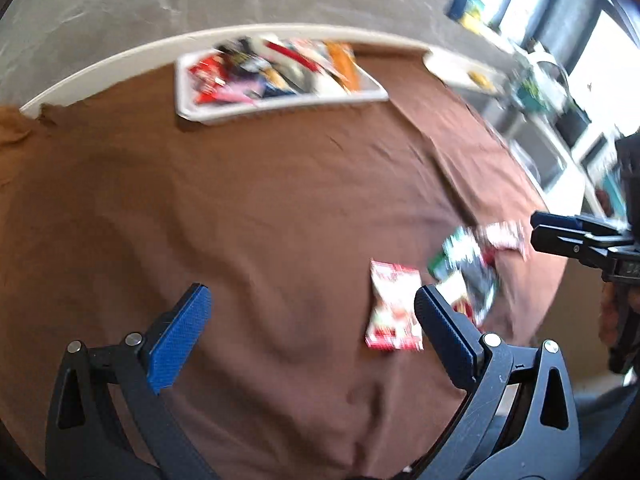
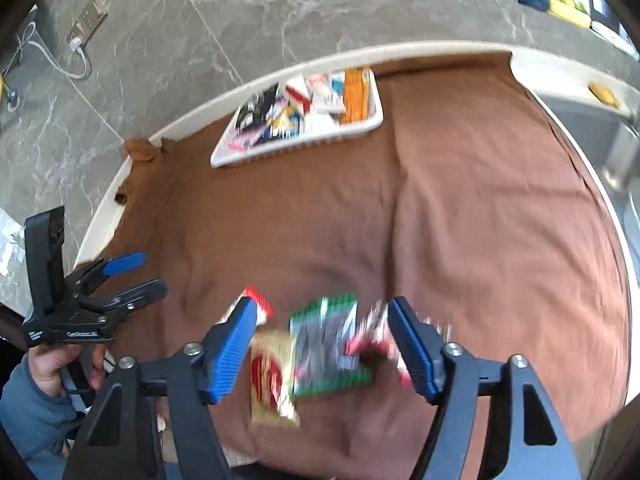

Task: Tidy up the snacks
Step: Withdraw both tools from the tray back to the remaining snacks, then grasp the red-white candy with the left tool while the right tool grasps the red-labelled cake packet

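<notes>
A white tray (image 1: 200,114) full of snack packets stands at the far edge of the brown-clothed table; it also shows in the right wrist view (image 2: 296,148). Several loose packets lie near the front. In the right wrist view a green packet (image 2: 328,352), a gold and red packet (image 2: 272,380) and a red and white packet (image 2: 372,336) lie between the fingers of my open right gripper (image 2: 324,348). My left gripper (image 1: 312,340) is open and empty above bare cloth, left of a red and white packet (image 1: 394,312). Both views are blurred.
The brown cloth (image 1: 260,220) covers a round white table (image 2: 440,50). A grey marble floor lies beyond, with a power strip (image 2: 86,26) on it. A small yellow object (image 2: 604,92) sits on the table rim at the far right. Shelves and clutter stand at the right.
</notes>
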{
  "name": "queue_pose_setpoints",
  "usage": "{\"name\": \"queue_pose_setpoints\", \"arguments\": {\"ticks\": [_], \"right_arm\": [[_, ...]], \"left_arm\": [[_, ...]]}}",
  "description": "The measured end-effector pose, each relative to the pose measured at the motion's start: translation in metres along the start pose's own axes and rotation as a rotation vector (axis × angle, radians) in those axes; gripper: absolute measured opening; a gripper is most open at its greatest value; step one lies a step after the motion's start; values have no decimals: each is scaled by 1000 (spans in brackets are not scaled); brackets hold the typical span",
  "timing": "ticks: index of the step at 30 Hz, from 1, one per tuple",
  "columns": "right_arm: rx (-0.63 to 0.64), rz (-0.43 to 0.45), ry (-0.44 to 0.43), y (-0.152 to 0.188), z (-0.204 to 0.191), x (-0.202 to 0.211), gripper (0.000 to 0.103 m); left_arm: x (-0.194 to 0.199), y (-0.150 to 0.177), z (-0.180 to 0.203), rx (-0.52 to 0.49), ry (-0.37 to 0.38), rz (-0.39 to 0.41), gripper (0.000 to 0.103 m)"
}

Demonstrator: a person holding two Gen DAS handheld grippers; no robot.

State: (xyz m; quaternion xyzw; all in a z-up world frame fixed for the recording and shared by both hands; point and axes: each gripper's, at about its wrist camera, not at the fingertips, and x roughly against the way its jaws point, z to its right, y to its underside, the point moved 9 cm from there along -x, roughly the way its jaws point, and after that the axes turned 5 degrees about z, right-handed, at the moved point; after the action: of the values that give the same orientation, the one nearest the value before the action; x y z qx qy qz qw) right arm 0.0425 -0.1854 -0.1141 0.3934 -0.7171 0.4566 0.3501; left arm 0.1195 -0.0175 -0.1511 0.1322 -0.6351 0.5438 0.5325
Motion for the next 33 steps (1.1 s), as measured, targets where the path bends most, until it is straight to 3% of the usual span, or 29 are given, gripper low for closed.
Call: {"name": "queue_pose_setpoints", "arguments": {"ticks": [6,9,20,29,33], "right_arm": [[36,-92,-29,45,-22,-12,47],[22,-98,-53,51,-32,-21,45],[69,-149,2,68,-42,-52,39],[237,-158,114,72,-50,-67,40],[250,-158,119,73,-49,-67,37]], "left_arm": [[-11,28,39,-165,-1,-45,101],[-17,35,47,-208,24,-85,101],[-26,25,38,-213,54,-110,101],[-30,23,41,-212,73,-111,101],[-33,22,44,-223,72,-126,101]]}}
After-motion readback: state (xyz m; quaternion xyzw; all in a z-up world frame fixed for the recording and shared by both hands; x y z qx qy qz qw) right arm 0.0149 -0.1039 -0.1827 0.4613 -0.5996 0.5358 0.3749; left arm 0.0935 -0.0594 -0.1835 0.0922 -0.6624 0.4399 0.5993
